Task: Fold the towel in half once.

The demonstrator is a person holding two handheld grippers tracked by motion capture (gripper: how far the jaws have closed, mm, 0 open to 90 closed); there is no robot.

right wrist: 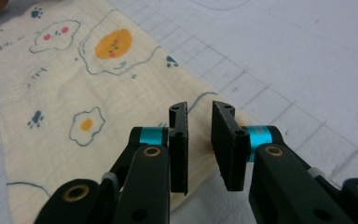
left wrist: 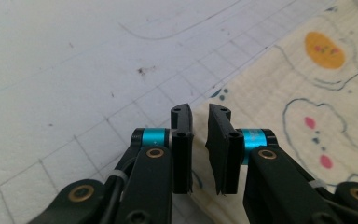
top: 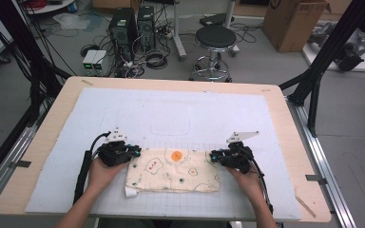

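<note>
Soft crinkled cloth — matt

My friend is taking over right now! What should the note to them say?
Left tongs: open a little, nothing between them, over the cloth's left edge.
Right tongs: open a little, nothing held, over the cloth's right edge.
Cloth: cream, printed with eggs and paw marks, lying flat as a folded strip on the white gridded mat, near the front.
Done: it looks folded and let go.
Left: probably another fold or smoothing; judge on taking over.

Wooden table, white mat, perhaps folded cloth.
</note>
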